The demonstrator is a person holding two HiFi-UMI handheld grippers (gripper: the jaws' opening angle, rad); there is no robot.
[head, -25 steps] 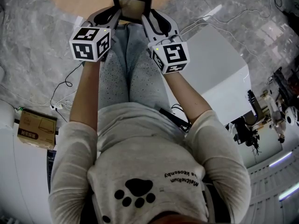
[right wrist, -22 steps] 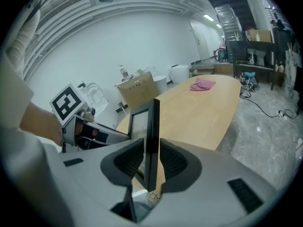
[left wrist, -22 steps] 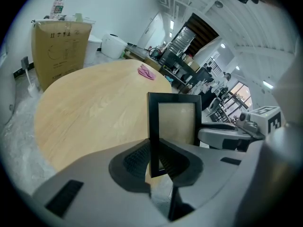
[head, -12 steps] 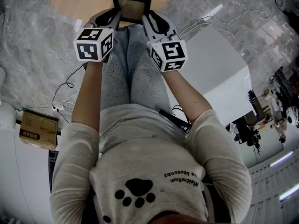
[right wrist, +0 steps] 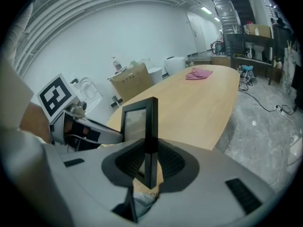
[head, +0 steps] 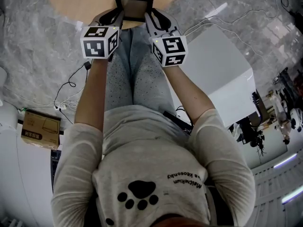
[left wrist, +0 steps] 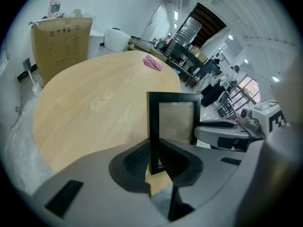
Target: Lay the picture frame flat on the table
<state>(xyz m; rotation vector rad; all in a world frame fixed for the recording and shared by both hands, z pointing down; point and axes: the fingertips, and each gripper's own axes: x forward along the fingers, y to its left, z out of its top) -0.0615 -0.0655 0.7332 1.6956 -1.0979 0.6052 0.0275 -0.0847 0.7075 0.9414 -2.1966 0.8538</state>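
Placement: left gripper (left wrist: 153, 151) and right gripper (right wrist: 148, 162), its jaws just closing, clamp the picture frame (head: 134, 7) upright between them; next, tip it flat onto the table (left wrist: 94, 103) ahead.

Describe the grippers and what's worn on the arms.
Left gripper and right gripper: grey moulded shells, black ribbed pads. Each carries a white cube with black square markers, left cube, right cube. No cables seen on them. Sleeves are pale grey knit, ending near the elbows. The right gripper's jaws have just been closing, with the picture frame between them.
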